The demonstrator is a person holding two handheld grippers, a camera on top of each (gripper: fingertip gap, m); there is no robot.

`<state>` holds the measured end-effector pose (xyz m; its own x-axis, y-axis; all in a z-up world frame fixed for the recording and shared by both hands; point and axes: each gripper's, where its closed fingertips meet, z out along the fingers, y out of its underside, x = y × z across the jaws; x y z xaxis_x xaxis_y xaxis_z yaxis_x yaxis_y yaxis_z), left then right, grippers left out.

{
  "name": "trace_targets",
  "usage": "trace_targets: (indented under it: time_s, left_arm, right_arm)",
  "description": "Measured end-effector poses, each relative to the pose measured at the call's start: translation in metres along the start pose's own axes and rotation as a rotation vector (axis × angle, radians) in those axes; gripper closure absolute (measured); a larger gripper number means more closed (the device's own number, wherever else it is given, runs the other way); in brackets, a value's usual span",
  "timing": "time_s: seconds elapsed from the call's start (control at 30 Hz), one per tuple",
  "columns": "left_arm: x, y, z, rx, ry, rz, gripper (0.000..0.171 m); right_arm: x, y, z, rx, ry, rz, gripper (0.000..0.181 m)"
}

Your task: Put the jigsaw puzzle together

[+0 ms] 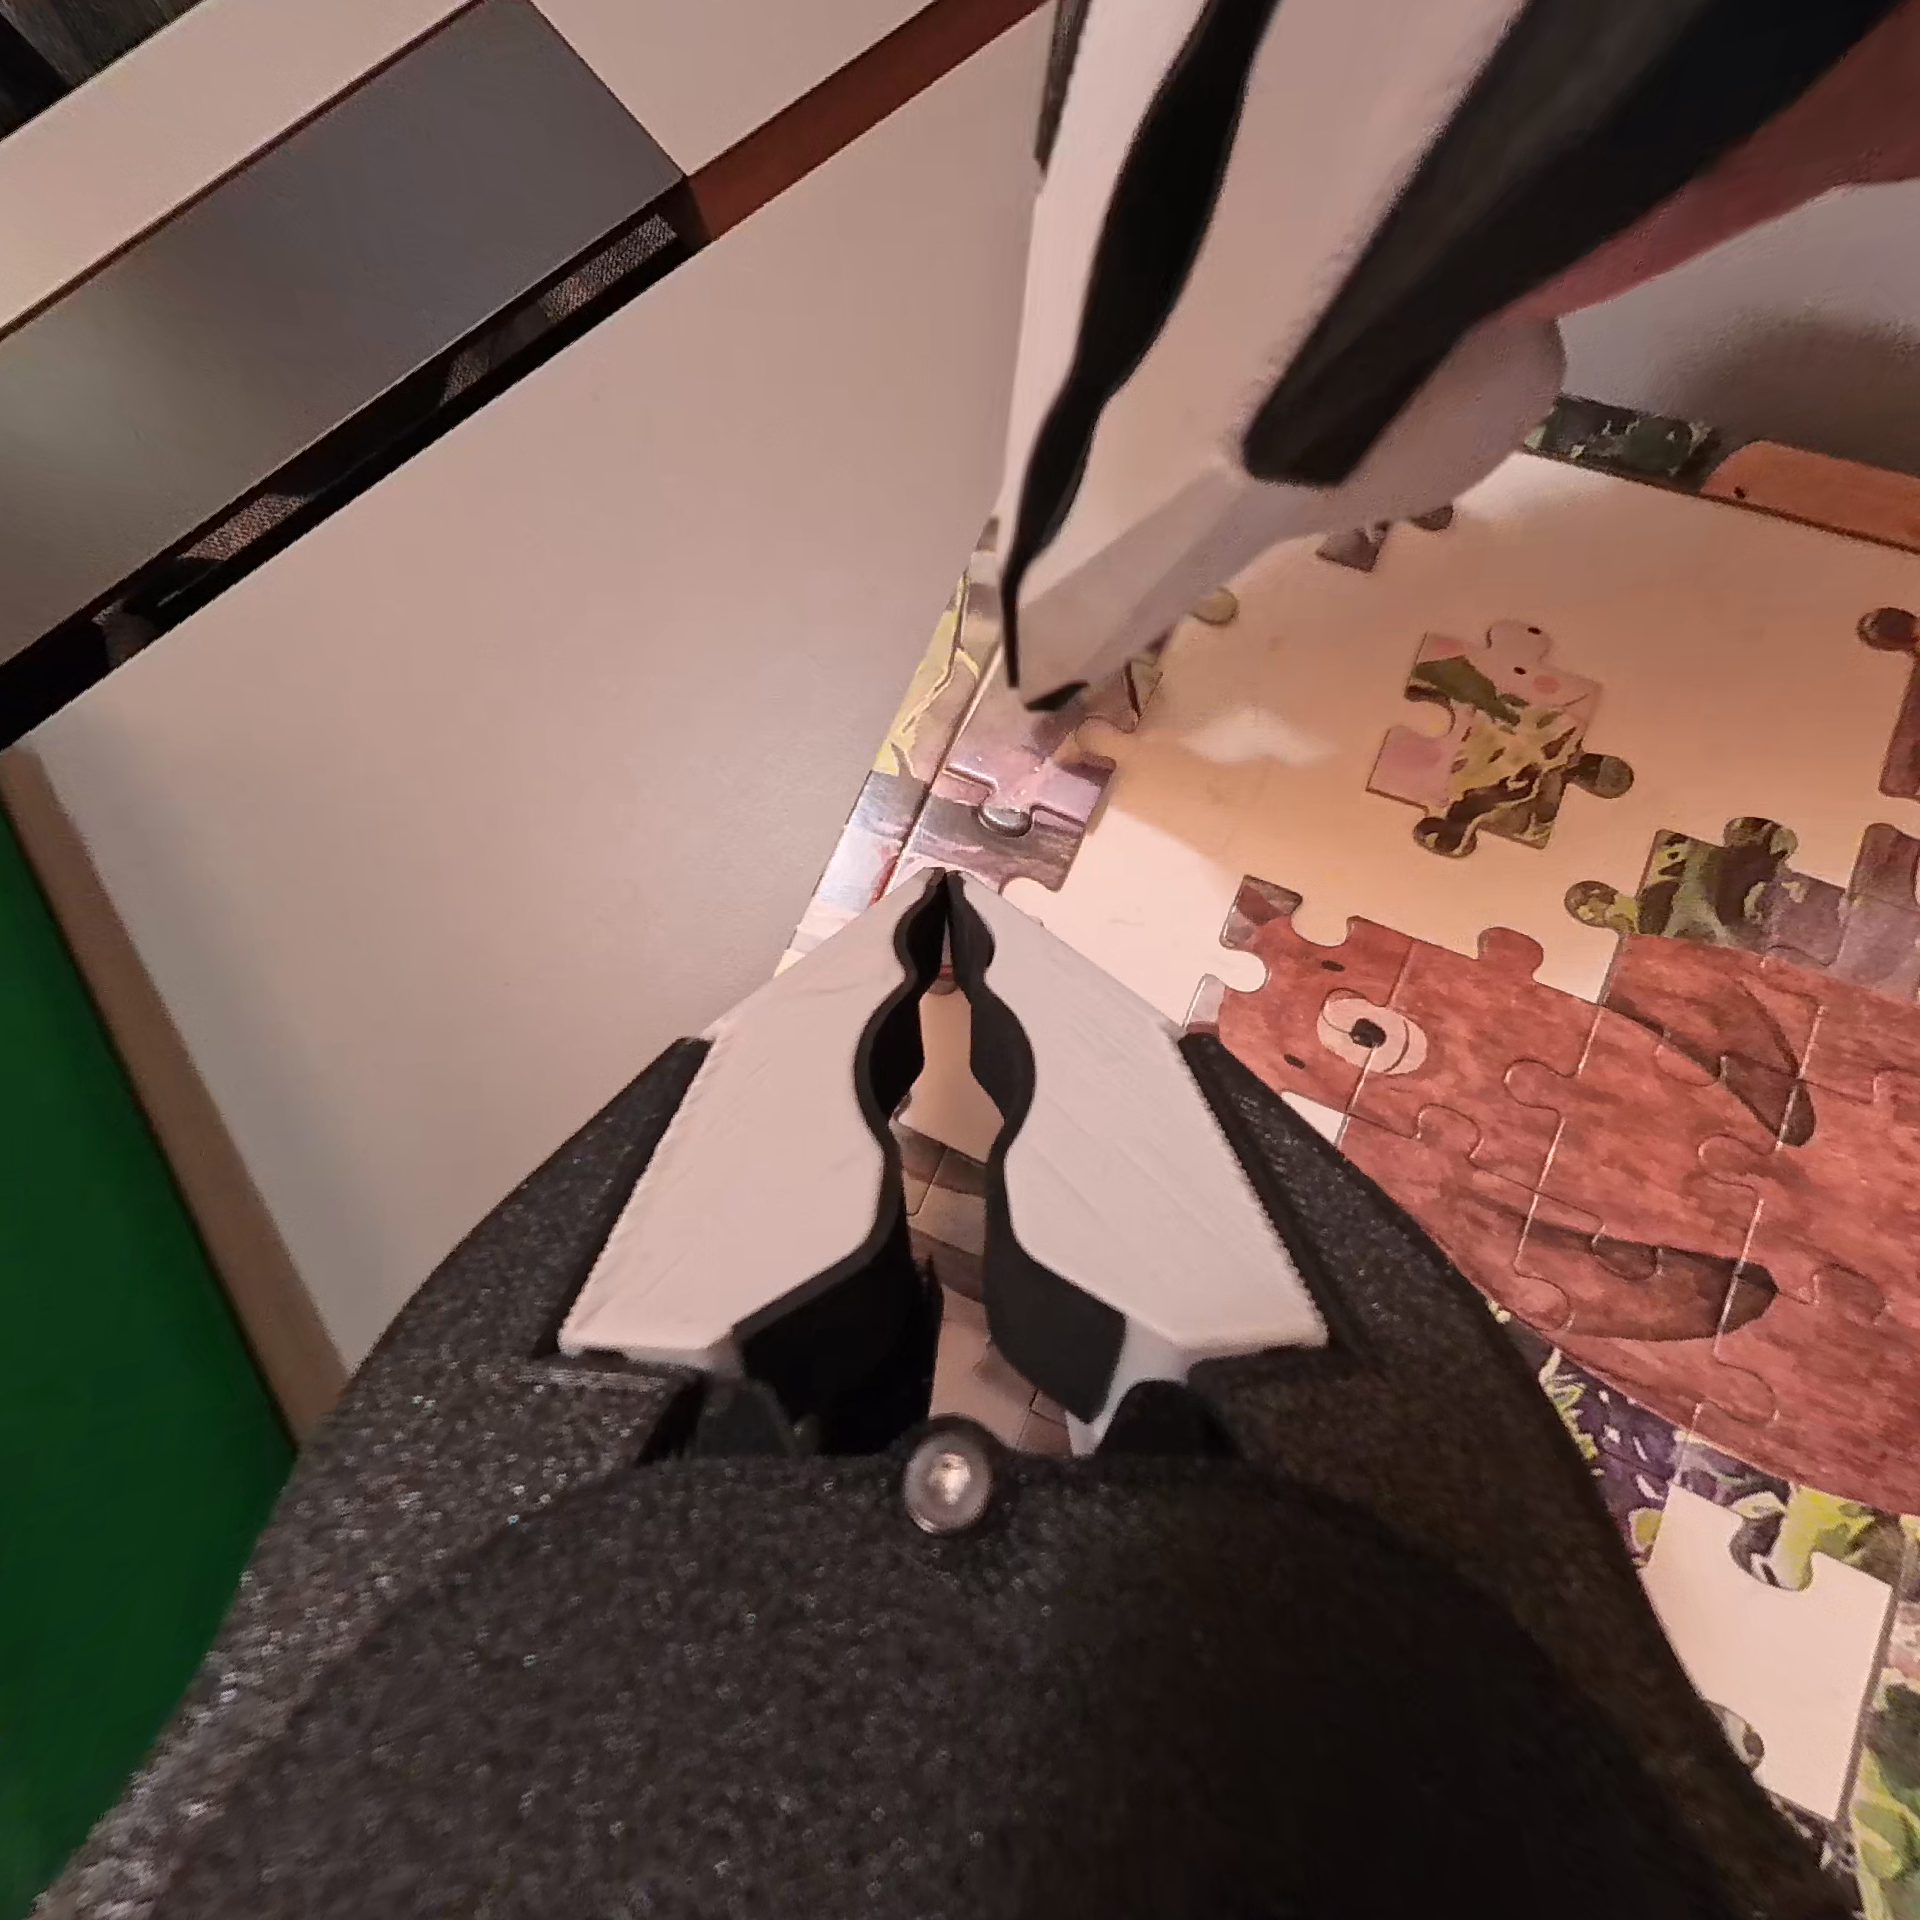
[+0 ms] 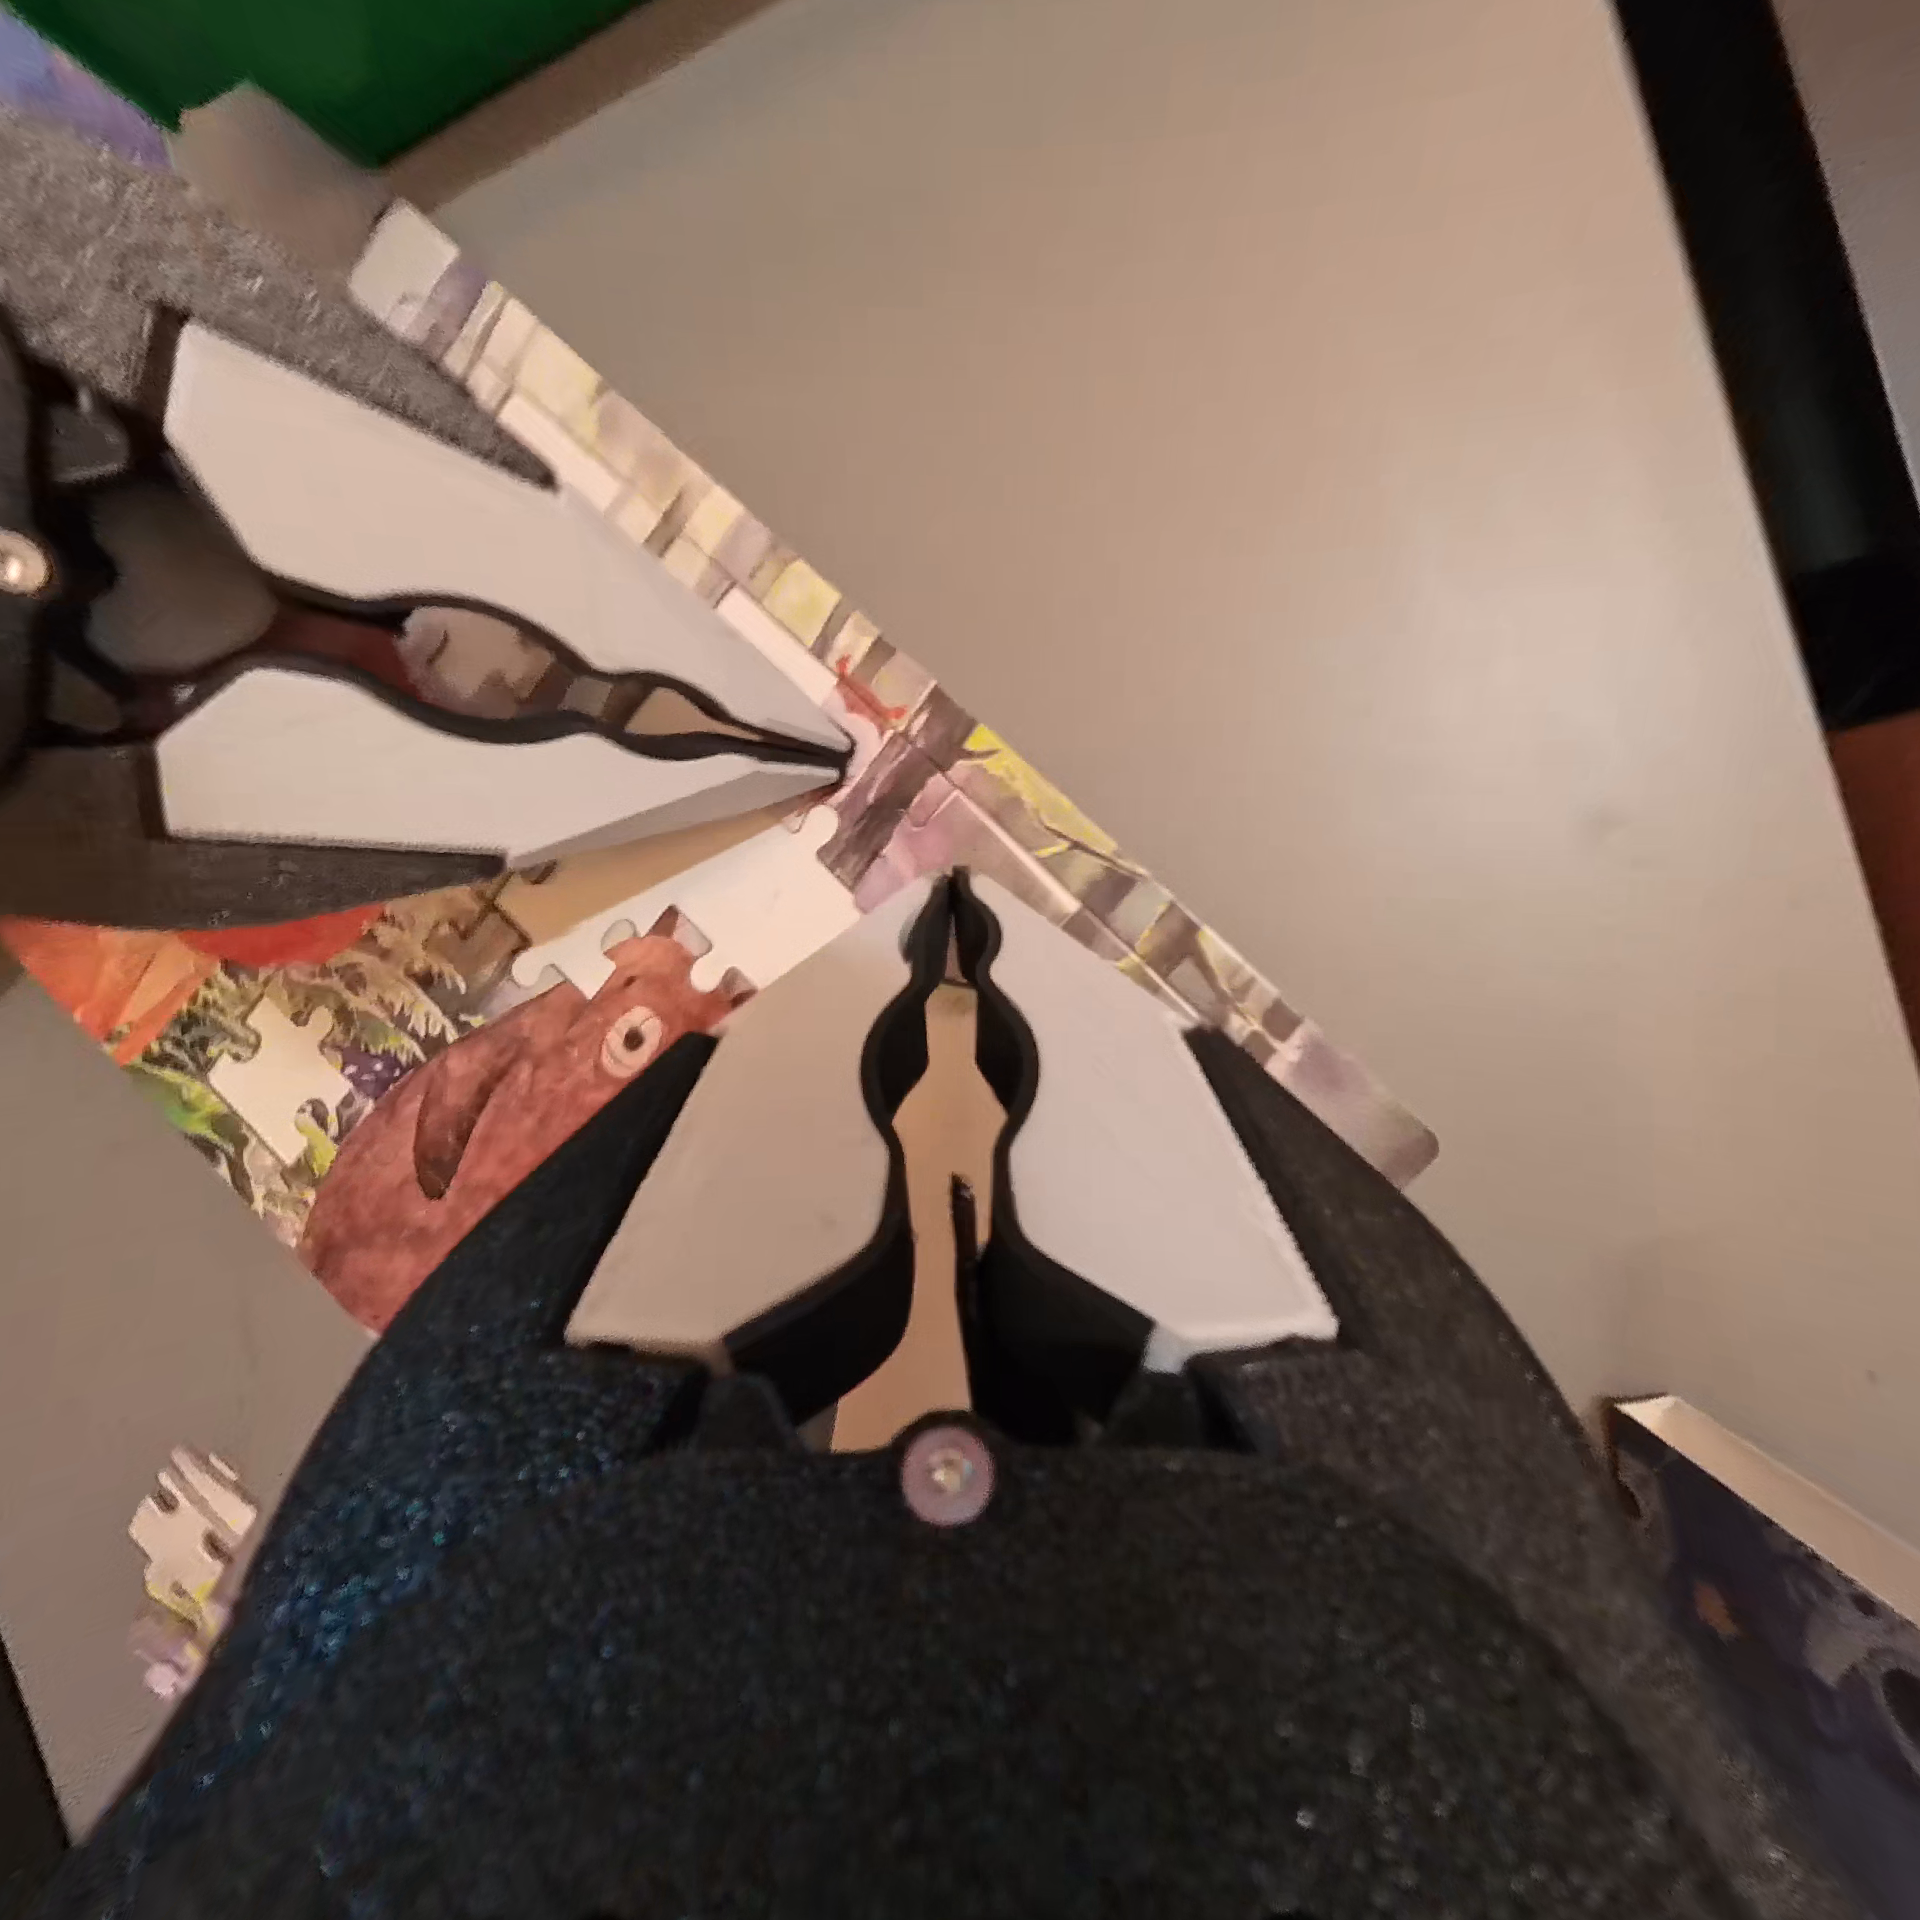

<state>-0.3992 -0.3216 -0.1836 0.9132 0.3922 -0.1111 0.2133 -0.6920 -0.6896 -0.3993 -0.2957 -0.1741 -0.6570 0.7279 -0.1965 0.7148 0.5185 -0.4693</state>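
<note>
The partly built jigsaw puzzle [image 1: 1299, 831] lies on a pale table, with a brown bear [image 1: 1558, 1143] assembled in it. A grey-purple edge piece [image 1: 1003, 831] sits at its left border. My left gripper [image 1: 945, 883] is shut and empty, with its tips at that piece. My right gripper [image 1: 1039, 696] comes down from above just beyond it. In the right wrist view my right gripper [image 2: 954, 881] is shut and empty. Its tips touch the same grey-purple piece [image 2: 883, 821], and the left gripper [image 2: 842, 758] meets it from the left.
A loose green-and-pink piece [image 1: 1496, 758] lies in the puzzle's bare area. Another loose piece [image 2: 192, 1548] lies on the table [image 2: 1247, 520] at the lower left. A dark box [image 2: 1766, 1621] sits at the lower right. A green surface [image 1: 104, 1247] borders the table. Left and right tips are no more than a few centimetres apart. The brown bear [image 1: 1558, 1143] is about 11 cm from both grippers' fingertips. Look for it in the right wrist view [image 2: 542, 1129] too.
</note>
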Motion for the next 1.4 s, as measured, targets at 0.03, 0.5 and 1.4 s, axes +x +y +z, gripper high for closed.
trace_targets:
  time_s: [0.03, 0.5, 1.4]
  left_arm:
    - [0.0, 0.0, 0.0, 0.001, 0.001, -0.002, 0.171]
    - [0.0, 0.0, 0.0, 0.006, 0.016, -0.018, 0.171]
    - [0.026, -0.021, 0.016, 0.028, 0.11, -0.001, 0.171]
  right_arm:
    - [-0.003, 0.004, 0.001, -0.021, -0.011, -0.023, 0.181]
    - [0.009, 0.009, -0.001, 0.0, -0.004, -0.042, 0.181]
    - [0.023, 0.015, -0.017, 0.056, -0.05, 0.026, 0.181]
